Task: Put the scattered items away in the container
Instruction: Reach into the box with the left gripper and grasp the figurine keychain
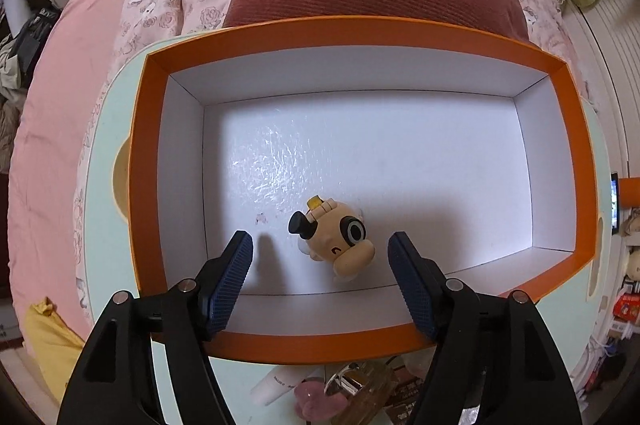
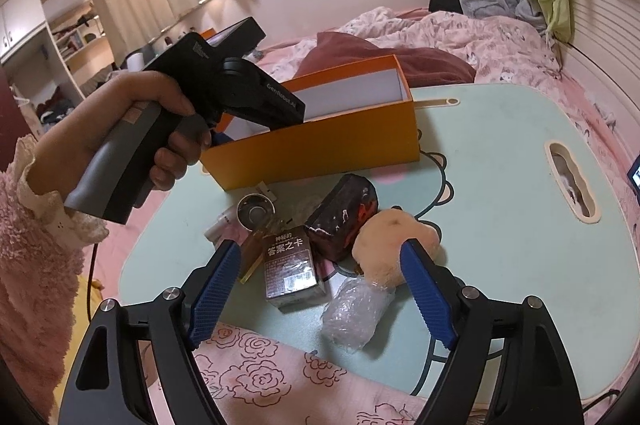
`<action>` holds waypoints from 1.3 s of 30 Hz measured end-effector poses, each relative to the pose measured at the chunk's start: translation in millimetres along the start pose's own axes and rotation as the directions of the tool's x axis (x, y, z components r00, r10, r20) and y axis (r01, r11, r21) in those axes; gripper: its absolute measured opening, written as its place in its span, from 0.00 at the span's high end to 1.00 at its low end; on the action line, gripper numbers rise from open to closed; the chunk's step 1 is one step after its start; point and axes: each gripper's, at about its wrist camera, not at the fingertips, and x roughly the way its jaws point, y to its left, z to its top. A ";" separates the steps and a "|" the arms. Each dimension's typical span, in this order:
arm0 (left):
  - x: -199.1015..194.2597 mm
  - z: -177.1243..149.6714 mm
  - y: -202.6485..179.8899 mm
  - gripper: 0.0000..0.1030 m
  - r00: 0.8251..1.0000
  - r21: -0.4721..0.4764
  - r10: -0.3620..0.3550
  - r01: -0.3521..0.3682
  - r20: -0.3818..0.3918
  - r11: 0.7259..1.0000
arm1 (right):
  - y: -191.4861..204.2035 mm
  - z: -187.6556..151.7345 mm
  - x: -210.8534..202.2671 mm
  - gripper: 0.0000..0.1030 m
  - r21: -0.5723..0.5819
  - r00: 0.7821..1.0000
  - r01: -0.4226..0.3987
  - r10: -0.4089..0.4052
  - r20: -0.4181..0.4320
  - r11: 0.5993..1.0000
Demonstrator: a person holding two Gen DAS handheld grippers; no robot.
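Left wrist view, left gripper point(image 1: 320, 245) spread wide over the orange box point(image 1: 280, 33), small toy figure point(image 1: 336, 237) lying loose on its white floor, tube and bottle below half hidden, right wrist view, right gripper point(image 2: 320, 257) spread above the tabletop point(image 2: 500, 225) clutter, brown card box point(image 2: 292, 269), dark pouch point(image 2: 340, 221), plush puff point(image 2: 392, 245), bubble wrap point(image 2: 356, 313), items behind hard to make out.

box point(image 1: 352, 37): 1 | figurine point(image 1: 334, 239): 1 | card box point(image 2: 292, 271): 1 | plush point(image 2: 390, 245): 1

On the left tool point(image 2: 256, 97) you can read "GenRobot.AI" in white along its black body. The brown card box point(image 2: 294, 271) on the surface shows "答案之卡"; its smaller print is illegible.
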 end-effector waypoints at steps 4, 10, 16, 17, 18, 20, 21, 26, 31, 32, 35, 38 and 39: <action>-1.1 2.8 0.4 0.32 1.000 0.002 0.002 -0.001 -0.009 1.000 | 0.1 -0.3 0.3 0.20 0.002 1.000 -0.001 0.001 -0.001 1.000; -2.8 7.1 -1.8 0.50 1.000 0.012 -0.016 0.016 -0.019 1.000 | 0.4 -1.2 2.7 0.19 0.007 1.000 -0.005 0.005 -0.009 1.000; -7.8 6.1 -7.1 0.59 0.999 0.050 -0.036 0.035 0.011 0.998 | -0.1 -1.7 4.1 0.19 0.009 1.000 -0.006 0.006 -0.014 1.000; -7.8 5.5 -7.1 0.60 0.999 0.055 -0.035 0.034 0.019 0.998 | -0.4 -1.6 4.2 0.19 0.010 1.000 -0.006 0.006 -0.014 1.000; -8.0 5.1 -8.1 0.60 0.999 0.060 -0.037 0.035 0.028 0.998 | -0.1 -1.7 4.6 0.19 0.010 1.000 -0.006 0.006 -0.016 1.000; -8.7 5.5 -9.2 0.60 0.998 0.077 -0.042 0.038 0.051 0.996 | -0.3 -2.0 5.1 0.19 0.011 1.000 -0.007 0.007 -0.018 1.000; -9.7 5.8 -10.4 0.60 0.997 0.083 -0.042 0.037 0.059 0.996 | -0.4 -2.3 5.1 0.19 0.011 1.000 -0.007 0.008 -0.019 1.000; -12.8 6.3 -10.7 0.60 0.996 0.095 -0.015 0.006 0.090 0.995 | -0.3 -2.4 5.5 0.19 0.010 1.000 -0.006 0.006 -0.023 1.000; -26.3 2.9 -10.9 0.60 0.988 0.116 -0.013 -0.005 0.151 0.993 | -0.2 -2.5 6.2 0.19 0.009 1.000 -0.005 0.005 -0.022 1.000; -32.4 0.3 -10.4 0.62 0.986 0.116 -0.027 0.007 0.166 0.993 | -0.1 -2.8 6.5 0.19 0.009 1.000 -0.005 0.005 -0.022 1.000; -52.5 -7.7 -8.3 0.82 0.968 0.126 -0.025 -0.007 0.250 0.992 | 0.2 -2.7 6.8 0.19 0.008 1.000 -0.004 0.004 -0.023 1.000; -71.0 -16.7 -11.2 0.85 0.949 0.152 -0.013 -0.037 0.315 0.988 | 0.5 -3.0 7.0 0.19 0.006 1.000 -0.003 0.003 -0.024 1.000; -76.8 -19.5 -10.9 0.87 0.943 0.156 -0.023 -0.031 0.332 0.987 | 0.6 -3.3 7.0 0.19 0.005 1.000 -0.002 0.002 -0.025 1.000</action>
